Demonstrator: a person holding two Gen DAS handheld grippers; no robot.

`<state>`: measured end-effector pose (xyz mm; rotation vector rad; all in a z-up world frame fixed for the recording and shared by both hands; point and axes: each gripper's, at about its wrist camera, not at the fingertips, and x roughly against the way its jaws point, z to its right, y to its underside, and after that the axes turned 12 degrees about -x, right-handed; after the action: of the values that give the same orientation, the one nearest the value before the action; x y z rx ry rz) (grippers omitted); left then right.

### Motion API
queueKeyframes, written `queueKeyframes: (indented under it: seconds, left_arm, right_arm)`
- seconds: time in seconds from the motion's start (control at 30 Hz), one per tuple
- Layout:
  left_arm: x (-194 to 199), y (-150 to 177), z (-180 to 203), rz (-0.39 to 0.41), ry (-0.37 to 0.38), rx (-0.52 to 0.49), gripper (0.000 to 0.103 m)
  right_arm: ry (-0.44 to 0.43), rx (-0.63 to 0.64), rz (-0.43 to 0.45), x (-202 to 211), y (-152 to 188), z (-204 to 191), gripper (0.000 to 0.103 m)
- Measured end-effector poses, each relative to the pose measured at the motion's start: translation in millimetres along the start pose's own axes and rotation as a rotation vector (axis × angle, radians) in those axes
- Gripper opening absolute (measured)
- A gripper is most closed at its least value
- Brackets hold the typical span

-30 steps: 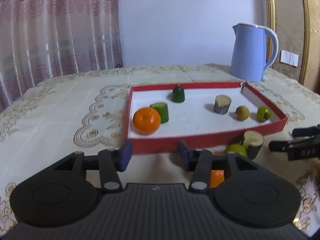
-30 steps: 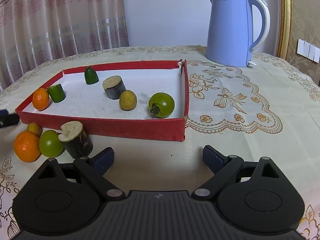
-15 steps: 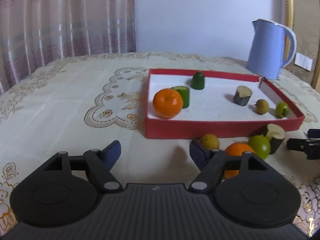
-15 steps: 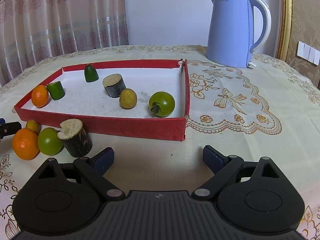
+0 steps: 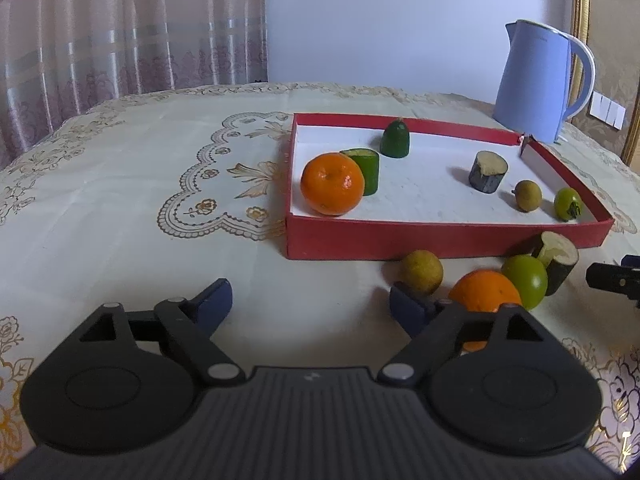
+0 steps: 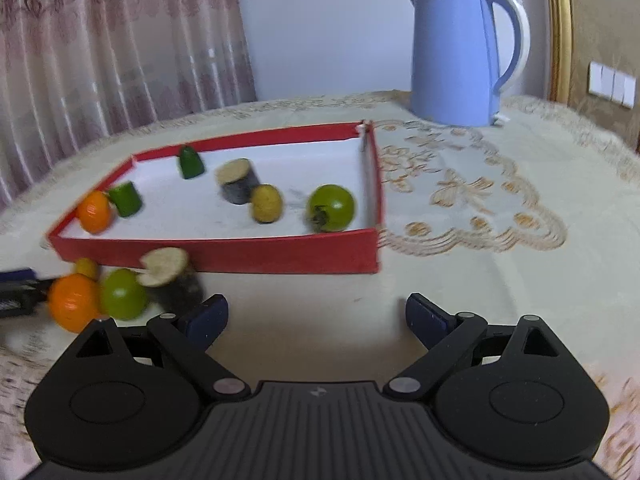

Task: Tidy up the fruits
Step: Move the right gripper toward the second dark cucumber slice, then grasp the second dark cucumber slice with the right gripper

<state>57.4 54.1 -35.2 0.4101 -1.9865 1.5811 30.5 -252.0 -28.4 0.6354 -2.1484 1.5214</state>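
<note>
A red tray (image 5: 440, 236) (image 6: 240, 254) holds an orange (image 5: 332, 184), two green pieces, a dark cut stump (image 5: 488, 171), a small yellow-brown fruit (image 5: 528, 196) and a green tomato (image 5: 568, 204) (image 6: 331, 208). On the cloth in front of the tray lie a yellow-brown fruit (image 5: 422, 272), an orange (image 5: 484, 292) (image 6: 74, 302), a green fruit (image 5: 525, 281) (image 6: 123, 294) and a cut stump (image 5: 558, 262) (image 6: 172, 280). My left gripper (image 5: 310, 300) is open and empty, left of these. My right gripper (image 6: 316, 314) is open and empty, right of them.
A blue kettle (image 5: 538, 88) (image 6: 460, 56) stands behind the tray's right end. A cream embroidered cloth (image 5: 120, 200) covers the table. Curtains hang at the back left. The right gripper's tip shows at the right edge of the left wrist view (image 5: 614, 280).
My left gripper has opened wider and swung left and back, so the loose fruits show at its right. My right gripper has moved, with motion blur now; the tray looks more tilted.
</note>
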Motion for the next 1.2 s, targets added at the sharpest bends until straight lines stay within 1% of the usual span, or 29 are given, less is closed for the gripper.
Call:
queueKeyframes:
  seconds: [0.07,0.1,0.23,0.4,0.53,0.57,0.63,0.7,0.8,0.9,0.97,1.0,1.2]
  left_arm:
    - [-1.3,-0.6,1.3,-0.005,0.009,-0.01,0.092]
    - [-1.9,-0.8,2.4,-0.008,0.009,-0.014,0.092]
    - [-2.1,-0.4,1.7,-0.007,0.017,-0.011,0.094]
    - [-1.3,0.0,0.2,-0.003,0.023,-0.004,0.095]
    - [-1.8,-0.1,0.4,-0.004,0.033,-0.004,0.098]
    - [-1.9,-0.1,0.5,-0.004,0.035,-0.005,0.1]
    - [-2.0,-0.3,0.5,-0.004,0.038,-0.004,0.1]
    - [-2.1,-0.5,0.7,-0.004,0.038,-0.004,0.1]
    - [-1.9,-0.3,0.6,-0.003,0.04,-0.002,0.101]
    - [-2.2,-0.4,1.5,-0.005,0.041,-0.004,0.101]
    - [-2.1,-0.4,1.3,-0.004,0.042,-0.003,0.102]
    - [-2.3,-0.5,1.3,-0.004,0.044,-0.002,0.102]
    - [-2.5,-0.3,1.0,-0.005,0.045,-0.001,0.103]
  right_arm:
    - [-0.039,-0.004,-0.002,4.9,1.6,-6.3,0.096]
    - [-0.051,0.002,0.002,7.1,2.4,-11.2,0.096]
    - [-0.062,0.032,0.053,15.8,3.5,-30.7,0.096]
    - [-0.068,0.061,0.053,12.6,3.1,-46.5,0.095]
    - [-0.073,0.068,0.055,11.3,5.1,-52.9,0.094]
    - [-0.071,0.066,0.062,10.9,5.6,-54.6,0.091]
    - [-0.047,0.07,0.076,8.9,6.2,-58.8,0.075]
    - [-0.032,0.08,0.063,4.1,6.2,-63.7,0.073]
    - [-0.041,0.083,0.046,-0.6,8.1,-67.4,0.072]
    - [-0.045,0.088,0.056,-1.5,7.2,-72.0,0.072]
    - [-0.034,0.089,0.064,-3.8,6.2,-74.4,0.067]
    - [-0.025,0.09,0.068,-5.3,6.0,-75.5,0.06]
    - [-0.012,0.046,0.058,-9.9,4.4,-73.6,0.059]
